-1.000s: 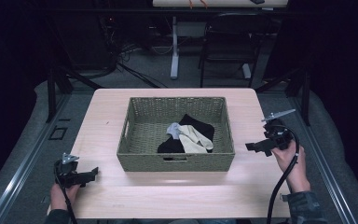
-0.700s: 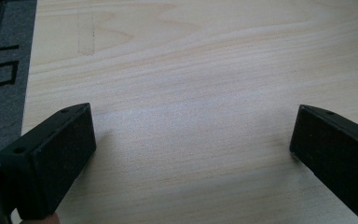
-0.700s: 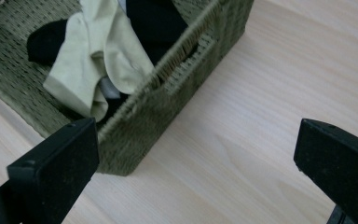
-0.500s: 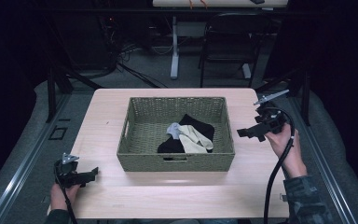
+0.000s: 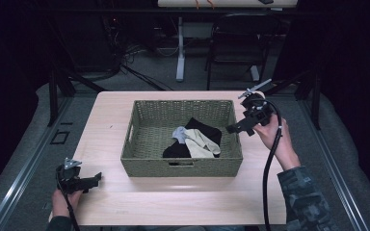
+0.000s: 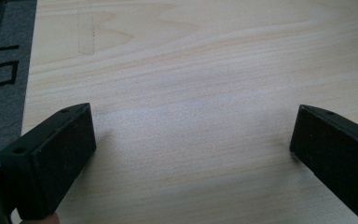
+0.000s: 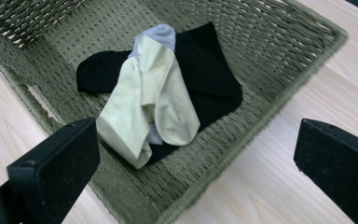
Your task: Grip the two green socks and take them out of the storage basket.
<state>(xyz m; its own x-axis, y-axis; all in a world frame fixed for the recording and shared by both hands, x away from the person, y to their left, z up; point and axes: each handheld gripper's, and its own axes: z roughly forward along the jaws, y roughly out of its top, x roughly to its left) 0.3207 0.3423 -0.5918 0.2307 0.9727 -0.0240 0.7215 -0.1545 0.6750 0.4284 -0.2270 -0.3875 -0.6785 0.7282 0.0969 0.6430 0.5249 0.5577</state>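
hovering above basket [image 5: 231, 139] rim, right gripper [image 5: 234, 128] jaws wide, cream socks [image 7: 149, 100] ahead between them, untouched

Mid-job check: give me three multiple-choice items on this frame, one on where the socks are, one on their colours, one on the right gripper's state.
1. Where do the socks lie?
A. On the bare table left of the basket
B. Inside the woven basket
C. Between the left gripper's jaws

2. Which colours show in the sock pile?
A. Red and blue
B. All white
C. Black, pale yellow and grey

3. How does the right gripper stand?
A. Open, holding nothing, at the basket's right rim
B. Shut on a sock
C. Lying flat on the table, out of the hand

Key: 1 B, the pile rests on the basket floor in the high view. 2 C, the right gripper view shows pale yellow socks over black ones, with a grey one peeking out. 3 A, its jaws stand wide apart in its own view with nothing between them.
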